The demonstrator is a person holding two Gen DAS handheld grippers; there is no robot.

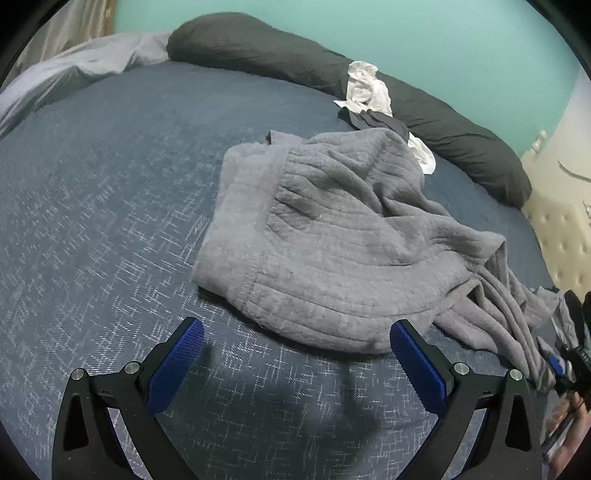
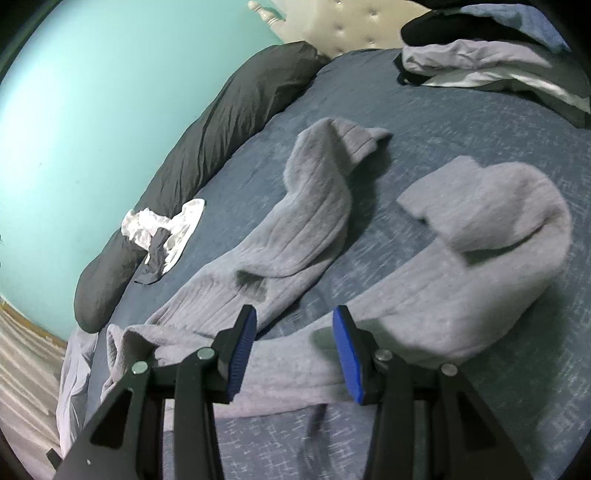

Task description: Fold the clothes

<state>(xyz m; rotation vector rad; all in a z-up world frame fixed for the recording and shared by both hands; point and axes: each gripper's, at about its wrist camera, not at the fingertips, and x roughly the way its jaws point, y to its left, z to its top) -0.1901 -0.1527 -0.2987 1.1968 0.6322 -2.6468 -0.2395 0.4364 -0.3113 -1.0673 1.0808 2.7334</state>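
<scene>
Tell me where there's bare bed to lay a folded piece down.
The widest bare patch of blue bedspread lies left of the grey sweatpants, up to the light grey sheet. Crowded spots: beside the dark pillow, where the white cloth lies, and the clothes pile near the headboard.
</scene>
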